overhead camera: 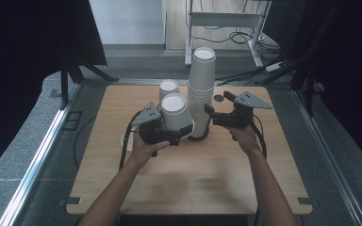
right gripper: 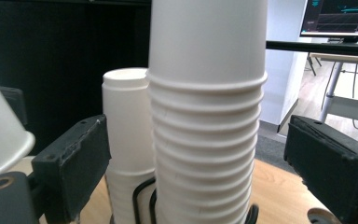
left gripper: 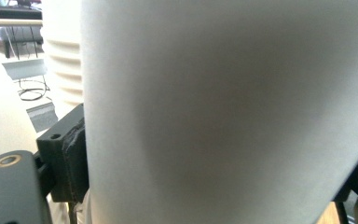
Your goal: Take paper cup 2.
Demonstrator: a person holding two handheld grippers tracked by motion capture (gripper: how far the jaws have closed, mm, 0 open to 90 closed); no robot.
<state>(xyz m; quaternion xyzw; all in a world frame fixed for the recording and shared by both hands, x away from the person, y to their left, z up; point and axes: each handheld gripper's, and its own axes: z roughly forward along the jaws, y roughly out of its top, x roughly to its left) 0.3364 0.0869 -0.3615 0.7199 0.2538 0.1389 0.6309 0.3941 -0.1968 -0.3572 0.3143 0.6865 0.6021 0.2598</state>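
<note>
Left gripper (overhead camera: 179, 136) clamping upturned cup (overhead camera: 175, 111), right gripper (overhead camera: 210, 114) jaws wide around tall stack (overhead camera: 201, 92), seemingly untouched, shorter stack (overhead camera: 168, 87) behind.

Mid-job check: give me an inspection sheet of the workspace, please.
Surface: wooden table, bare at the near side.
Job's things: inverted paper cup in the left gripper; tall cup stack; short cup stack behind.
Clutter: small dark disc by the tall stack.
Grippers: left shut on the cup; right gripper open, fingers flanking the tall stack.
Cables: black gripper cables; floor cables.
Surroundings: metal frame, dark curtains.
</note>
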